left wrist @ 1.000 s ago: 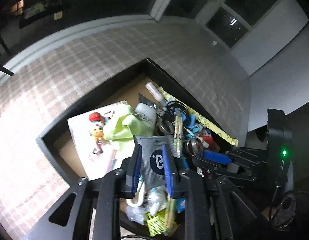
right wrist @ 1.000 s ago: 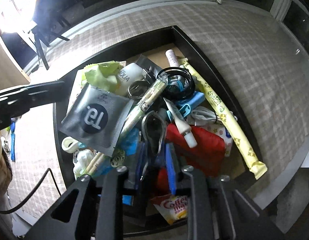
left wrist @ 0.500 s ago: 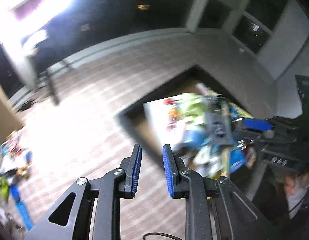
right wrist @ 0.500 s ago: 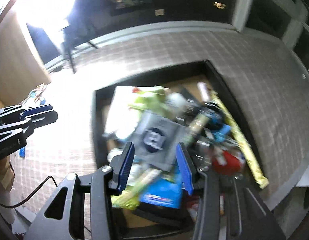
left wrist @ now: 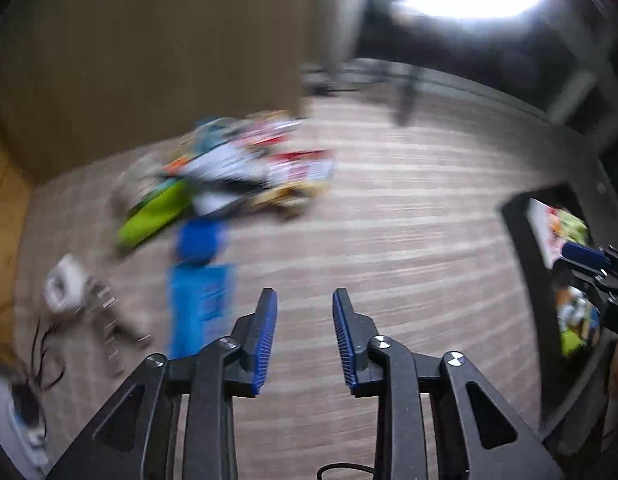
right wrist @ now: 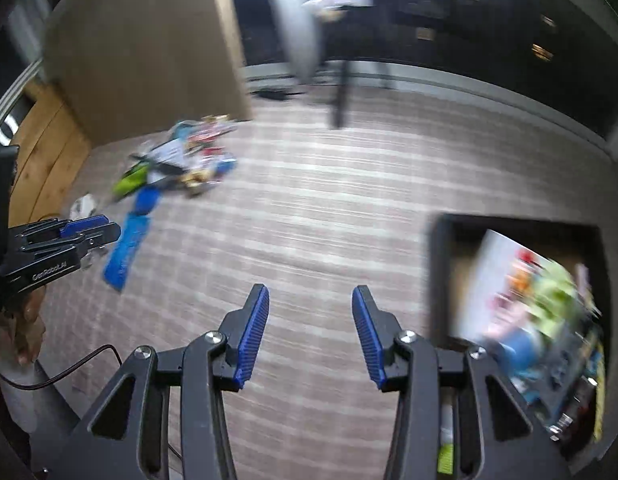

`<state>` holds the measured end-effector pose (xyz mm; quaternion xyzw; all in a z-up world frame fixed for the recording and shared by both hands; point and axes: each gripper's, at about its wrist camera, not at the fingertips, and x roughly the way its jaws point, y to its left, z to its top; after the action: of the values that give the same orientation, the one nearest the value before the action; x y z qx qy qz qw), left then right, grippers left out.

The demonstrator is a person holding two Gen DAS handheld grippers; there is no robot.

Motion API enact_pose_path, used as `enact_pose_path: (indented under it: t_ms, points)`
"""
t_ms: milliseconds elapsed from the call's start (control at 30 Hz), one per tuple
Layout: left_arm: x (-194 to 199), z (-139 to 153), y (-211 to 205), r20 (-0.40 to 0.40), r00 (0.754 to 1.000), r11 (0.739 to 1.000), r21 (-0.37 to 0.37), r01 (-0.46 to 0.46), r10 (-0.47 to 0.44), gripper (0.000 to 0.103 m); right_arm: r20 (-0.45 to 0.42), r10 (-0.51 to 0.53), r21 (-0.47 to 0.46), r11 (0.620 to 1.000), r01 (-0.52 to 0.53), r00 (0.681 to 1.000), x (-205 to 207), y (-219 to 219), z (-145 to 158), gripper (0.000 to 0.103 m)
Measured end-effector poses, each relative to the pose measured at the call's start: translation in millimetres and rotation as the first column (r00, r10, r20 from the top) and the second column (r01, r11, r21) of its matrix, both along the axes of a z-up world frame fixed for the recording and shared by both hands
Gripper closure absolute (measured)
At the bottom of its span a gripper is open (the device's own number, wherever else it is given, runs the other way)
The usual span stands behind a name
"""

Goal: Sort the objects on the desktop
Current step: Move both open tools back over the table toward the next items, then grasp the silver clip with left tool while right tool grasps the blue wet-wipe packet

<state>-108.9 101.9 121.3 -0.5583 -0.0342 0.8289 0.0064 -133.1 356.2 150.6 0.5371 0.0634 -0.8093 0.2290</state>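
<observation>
- Left wrist view: the left gripper (left wrist: 305, 300) hangs over bare striped surface, its jaws opening with nothing between them.
- Right gripper (right wrist: 311, 296) stands wide apart, likewise empty, beside the black tray (right wrist: 439, 280).
- That tray sits near the surface's right edge, crammed with small items (too blurred to name).
- A loose pile (right wrist: 177, 160) lies well apart, toward the far left corner, with a blue packet (left wrist: 199, 304) just beside it.

Both wrist cameras look steeply down along their fingers at the checked tablecloth (left wrist: 389, 240); both share the far-left pile of items (right wrist: 177, 164), seemingly packets through the blur, and the black tray (right wrist: 439, 280) at right.
</observation>
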Motion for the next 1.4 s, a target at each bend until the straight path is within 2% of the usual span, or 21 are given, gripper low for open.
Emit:
enact_pose_path:
  t_ms: [67, 167, 367, 500, 733, 800, 867, 1033, 1267, 1400]
  points:
    - [7.8, -6.7, -36.9, 0.02, 0.997, 0.997, -0.004, -0.075, 0.075, 0.07, 0.01, 0.044, -0.004, 0.999, -0.044, 0.999, 1.2, -27.8, -3.7, 0.06]
    - [16.2, -20.6, -84.3, 0.045, 0.984, 0.985, -0.029, -0.172, 0.173, 0.059, 0.027, 0.103, -0.003, 0.995, -0.103, 0.994, 4.7, -74.6, -11.7, 0.06]
    - [24.4, -45.2, -149.8, 0.093, 0.945, 0.949, -0.061, -0.309, 0.314, 0.057, 0.062, 0.163, 0.018, 0.986, -0.164, 0.985, 9.7, -149.3, -34.9, 0.059]
    - [25.1, -62.2, -176.0, 0.14, 0.917, 0.927, -0.019, -0.375, 0.374, 0.056, 0.112, 0.177, 0.013, 0.984, -0.179, 0.978, 9.9, -190.7, -54.7, 0.057]
    - [24.1, -77.2, -183.7, 0.163, 0.903, 0.916, -0.002, -0.402, 0.397, 0.055, 0.194, 0.182, -0.003, 0.983, -0.185, 0.964, 8.1, -236.5, -84.8, 0.057]
    - [23.8, -79.2, -183.5, 0.165, 0.902, 0.914, 0.006, -0.406, 0.4, 0.046, 0.212, 0.176, -0.003, 0.984, -0.18, 0.961, 6.1, -243.4, -91.5, 0.057]
    - [25.2, -80.8, -179.1, 0.156, 0.902, 0.912, 0.015, -0.409, 0.402, 0.042, 0.224, 0.167, -0.001, 0.985, -0.171, 0.96, 3.8, -248.7, -96.8, 0.057]
    - [24.8, -86.7, -175.2, 0.165, 0.906, 0.919, 0.001, -0.395, 0.39, 0.042, 0.241, 0.163, 0.007, 0.985, -0.17, 0.957, 1.9, -260.4, -106.9, 0.057]
    - [35.0, -97.6, -175.5, 0.176, 0.888, 0.905, -0.039, -0.424, 0.424, 0.043, 0.26, 0.176, 0.007, 0.983, -0.184, 0.95, 3.1, -276.4, -116.2, 0.058]
    - [42.3, -108.3, -174.0, 0.196, 0.883, 0.903, -0.049, -0.426, 0.427, 0.053, 0.24, 0.185, 0.015, 0.981, -0.194, 0.953, 6.3, -284.9, -116.7, 0.061]
